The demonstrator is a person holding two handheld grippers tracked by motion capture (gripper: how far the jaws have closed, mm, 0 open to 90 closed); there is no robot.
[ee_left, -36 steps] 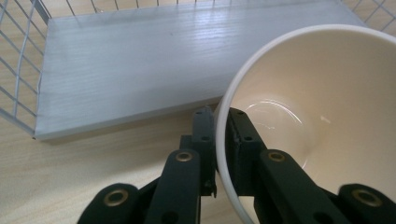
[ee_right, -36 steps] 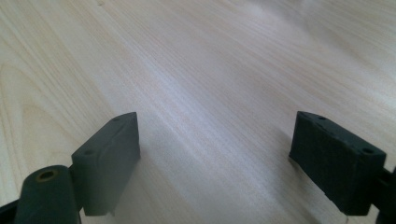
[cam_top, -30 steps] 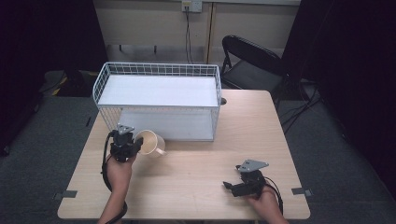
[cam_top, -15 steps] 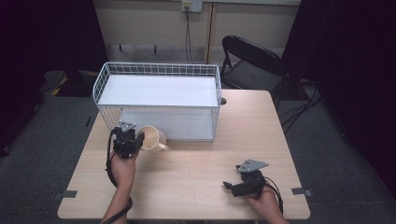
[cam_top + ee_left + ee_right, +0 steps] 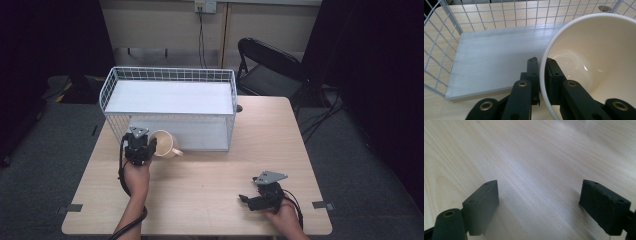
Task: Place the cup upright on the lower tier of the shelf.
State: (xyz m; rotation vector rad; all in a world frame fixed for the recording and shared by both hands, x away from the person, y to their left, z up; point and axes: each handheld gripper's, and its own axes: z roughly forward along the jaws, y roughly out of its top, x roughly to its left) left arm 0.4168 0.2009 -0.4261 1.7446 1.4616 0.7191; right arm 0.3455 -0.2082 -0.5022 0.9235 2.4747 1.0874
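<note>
Now left hand-held gripper (image 5: 539,65) clamped on cream mug (image 5: 164,144) rim – thin pinch, mug could swivel, clip wire basket (image 5: 112,85); right hand-held gripper (image 5: 539,207) spread apart – idle on surface (image 5: 210,175).

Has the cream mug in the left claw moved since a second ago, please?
Yes. The cream mug, pinched at its rim by the left claw, has edged up the high view toward the wire rack, nearing its lower shelf.

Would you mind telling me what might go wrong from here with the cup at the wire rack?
1. The left claw pinches only the cup's thin rim, one jaw inside and one outside, so the cup may swivel or slip.
2. The cup is at the rack's lower opening; its rim or handle could catch the wire front going in.
</note>
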